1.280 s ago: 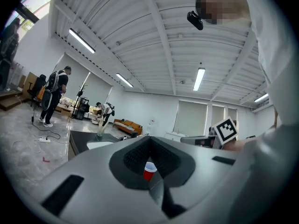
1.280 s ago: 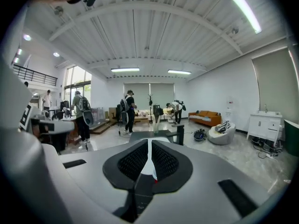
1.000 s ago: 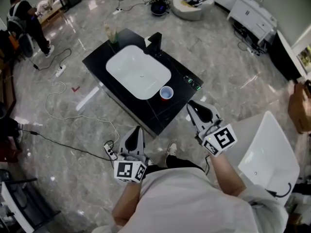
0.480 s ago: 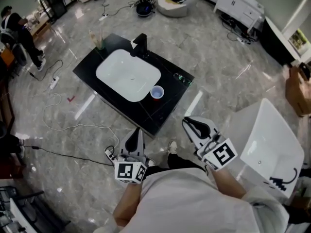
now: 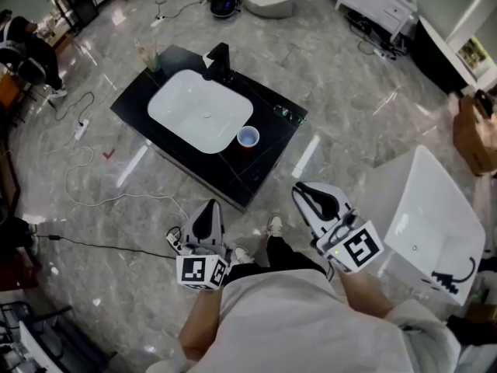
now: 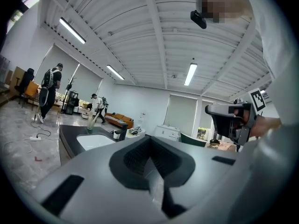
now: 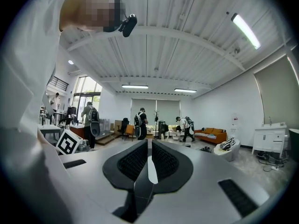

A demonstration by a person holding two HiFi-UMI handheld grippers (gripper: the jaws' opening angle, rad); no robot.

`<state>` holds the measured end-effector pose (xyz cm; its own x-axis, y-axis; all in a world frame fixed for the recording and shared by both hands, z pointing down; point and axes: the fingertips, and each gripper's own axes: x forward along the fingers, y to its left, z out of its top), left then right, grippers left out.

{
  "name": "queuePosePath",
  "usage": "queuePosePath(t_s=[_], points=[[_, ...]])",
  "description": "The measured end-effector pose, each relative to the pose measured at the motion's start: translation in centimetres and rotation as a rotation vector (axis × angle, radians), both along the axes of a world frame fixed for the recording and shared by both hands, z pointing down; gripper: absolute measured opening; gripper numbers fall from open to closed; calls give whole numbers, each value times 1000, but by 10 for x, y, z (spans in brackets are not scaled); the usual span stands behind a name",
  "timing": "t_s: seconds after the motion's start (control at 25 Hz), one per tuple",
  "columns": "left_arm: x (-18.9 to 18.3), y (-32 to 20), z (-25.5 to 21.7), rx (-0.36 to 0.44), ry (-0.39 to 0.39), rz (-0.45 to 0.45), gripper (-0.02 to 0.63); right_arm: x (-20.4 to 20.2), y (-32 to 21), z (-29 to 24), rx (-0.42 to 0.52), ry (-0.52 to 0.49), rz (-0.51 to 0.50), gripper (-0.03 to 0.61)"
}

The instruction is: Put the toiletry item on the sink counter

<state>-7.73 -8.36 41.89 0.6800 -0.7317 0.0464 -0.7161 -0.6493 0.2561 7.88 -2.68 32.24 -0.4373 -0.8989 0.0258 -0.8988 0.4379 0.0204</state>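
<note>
**Step in hand.** Neither gripper carried anything. The left gripper (image 5: pixel 210 207) was closed, its jaws together with nothing between them. The right gripper (image 5: pixel 303 194) was likewise closed and empty. I held both level in front of my body, short of the near corner of the sink counter (image 5: pixel 268 158).

This arrangement fitted two stages. Either a toiletry item already stood on the counter and the grippers were clear of it, or an item had yet to be fetched from elsewhere. The views did not settle which, so no particular move could be prescribed. Any pick-up would have required the jaws to be parted beforehand.

**Position of items, left to right.**
- A tumbler (image 5: pixel 144 53) stood at the counter's far corner. It appeared to hold brushes, though it was too small to confirm. It lay well apart from the left gripper, across the basin (image 5: pixel 198 111).
- A small cup (image 5: pixel 248 137) stood upright between the basin and the counter's right-hand edge. It was the nearer item, beyond the near corner, and apart from both grippers.
</note>
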Motion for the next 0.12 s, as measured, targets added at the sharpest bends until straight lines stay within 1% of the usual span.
queuePosePath(t_s=[0.12], points=[[2, 4, -2, 16, -5, 11, 2, -4, 4, 2, 3, 0, 1, 51]])
